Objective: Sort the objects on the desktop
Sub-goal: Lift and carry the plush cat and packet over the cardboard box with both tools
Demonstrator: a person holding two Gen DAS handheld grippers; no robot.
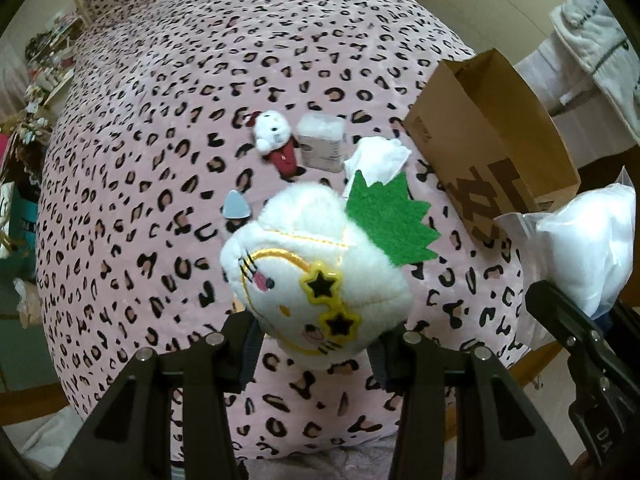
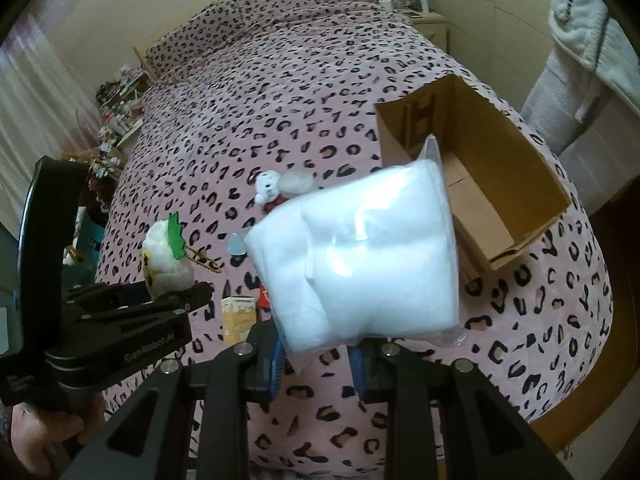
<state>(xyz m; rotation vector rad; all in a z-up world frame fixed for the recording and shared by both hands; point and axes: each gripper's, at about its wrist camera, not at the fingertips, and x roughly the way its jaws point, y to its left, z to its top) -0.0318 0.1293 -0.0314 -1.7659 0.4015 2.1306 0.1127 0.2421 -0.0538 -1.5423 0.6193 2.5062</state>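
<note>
The white plush toy (image 1: 320, 276) with star-shaped yellow glasses and a green felt crest fills the centre of the left wrist view, clamped at its lower end between the fingers of the left gripper (image 1: 316, 344) and held above the bed. In the right wrist view the same toy shows small at the left edge. The right gripper (image 2: 318, 354) is clamped on the lower edge of a clear plastic bag of white filling (image 2: 360, 260), which hangs in the middle of that frame. Just right of the bag, an open cardboard box (image 2: 500, 168) lies on the pink leopard-print bedspread (image 2: 300, 100). Further up the spread lie a small white plush in a red outfit (image 1: 276, 140), a pale wrapped packet (image 1: 324, 142) touching it, and a crumpled white tissue (image 1: 378, 158). A small grey-blue piece (image 1: 236, 205) lies left of centre. A hand (image 2: 44, 432) grips the left gripper's handle at lower left.
</note>
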